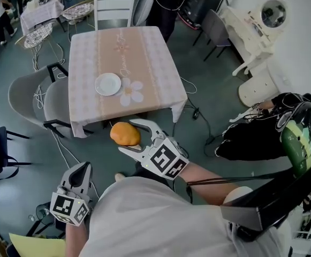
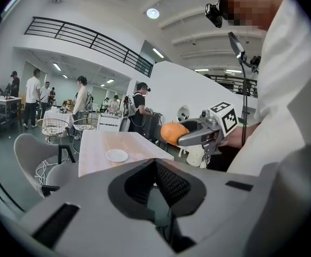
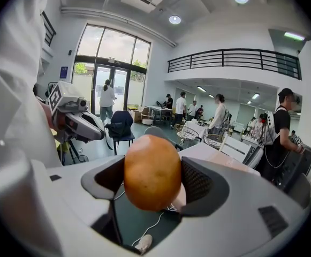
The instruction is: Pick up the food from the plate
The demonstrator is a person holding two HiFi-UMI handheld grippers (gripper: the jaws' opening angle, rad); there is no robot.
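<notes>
An orange, egg-shaped piece of food [image 1: 124,134] is clamped between the jaws of my right gripper [image 1: 131,135], held in the air in front of the table's near edge. It fills the middle of the right gripper view [image 3: 152,171] and shows at a distance in the left gripper view [image 2: 174,133]. The white plate [image 1: 108,84] lies bare on the pink tablecloth [image 1: 144,52], also seen as a small plate [image 2: 116,155]. My left gripper [image 1: 81,175] hangs low at the left, shut with nothing in it; its jaws meet in its own view [image 2: 156,167].
Grey chairs [image 1: 35,98] stand left of the table and a white chair [image 1: 114,12] at its far side. Cables trail on the floor [image 1: 195,114]. A dark bag [image 1: 262,133] and white furniture [image 1: 251,31] sit to the right. Several people stand in the background.
</notes>
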